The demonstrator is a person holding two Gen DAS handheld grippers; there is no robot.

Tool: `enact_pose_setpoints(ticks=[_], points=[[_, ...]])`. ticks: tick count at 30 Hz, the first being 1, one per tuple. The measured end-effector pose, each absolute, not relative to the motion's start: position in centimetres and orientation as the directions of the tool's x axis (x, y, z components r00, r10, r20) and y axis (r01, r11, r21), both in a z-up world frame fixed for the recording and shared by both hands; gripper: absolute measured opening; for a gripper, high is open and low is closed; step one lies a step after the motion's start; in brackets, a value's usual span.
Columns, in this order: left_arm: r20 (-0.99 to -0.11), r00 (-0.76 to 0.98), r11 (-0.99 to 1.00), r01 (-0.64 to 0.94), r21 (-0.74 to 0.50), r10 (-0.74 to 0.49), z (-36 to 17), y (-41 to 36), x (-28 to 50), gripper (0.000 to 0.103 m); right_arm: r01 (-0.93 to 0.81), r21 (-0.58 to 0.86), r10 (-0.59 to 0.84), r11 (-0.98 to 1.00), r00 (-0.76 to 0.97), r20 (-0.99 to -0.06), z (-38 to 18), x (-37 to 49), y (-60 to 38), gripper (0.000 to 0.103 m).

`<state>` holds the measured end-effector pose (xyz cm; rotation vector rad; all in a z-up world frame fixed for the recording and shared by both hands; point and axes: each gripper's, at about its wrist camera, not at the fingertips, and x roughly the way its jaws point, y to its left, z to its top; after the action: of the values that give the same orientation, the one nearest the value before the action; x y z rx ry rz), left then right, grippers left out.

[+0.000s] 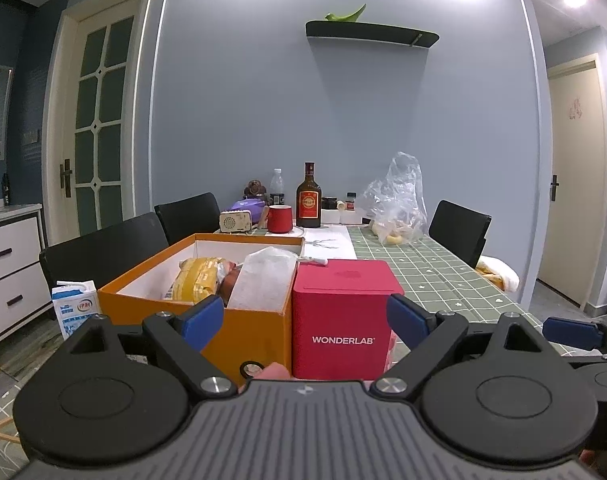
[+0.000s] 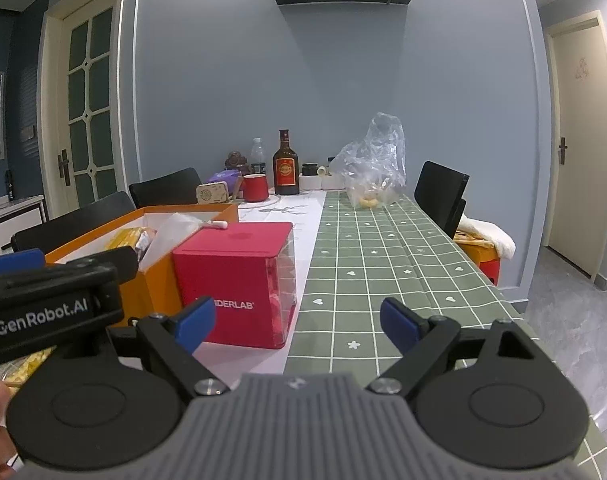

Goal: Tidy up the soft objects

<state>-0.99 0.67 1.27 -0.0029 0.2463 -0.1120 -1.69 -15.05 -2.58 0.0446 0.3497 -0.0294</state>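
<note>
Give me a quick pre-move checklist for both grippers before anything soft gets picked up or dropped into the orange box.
1. Left gripper open, nothing between its fingers: ok.
2. Right gripper open and holding nothing: ok.
3. Orange box has no lid on, reachable from above: ok.
4. Room left in the box: cannot tell; a yellow packet and a white pouch already fill the part in view.
5. Red WONDERLAB box stands close against the orange box's right side, right in front of the left gripper: not ok if that gripper goes straight ahead.
6. Next soft item to pick: cannot tell; none lies on the green tablecloth near the right gripper.
</note>
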Motion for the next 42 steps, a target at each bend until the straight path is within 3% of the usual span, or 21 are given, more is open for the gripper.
enact_pose_setpoints(ticks=[42], points=[[-0.275, 0.957, 0.996, 0.086, -0.031, -0.091, 1.0, -0.3, -0.7, 0.103, 0.044, 0.047, -0.024, 0.998, 0.933, -0.358, -3.0, -1.1, -15.4, 0.088]])
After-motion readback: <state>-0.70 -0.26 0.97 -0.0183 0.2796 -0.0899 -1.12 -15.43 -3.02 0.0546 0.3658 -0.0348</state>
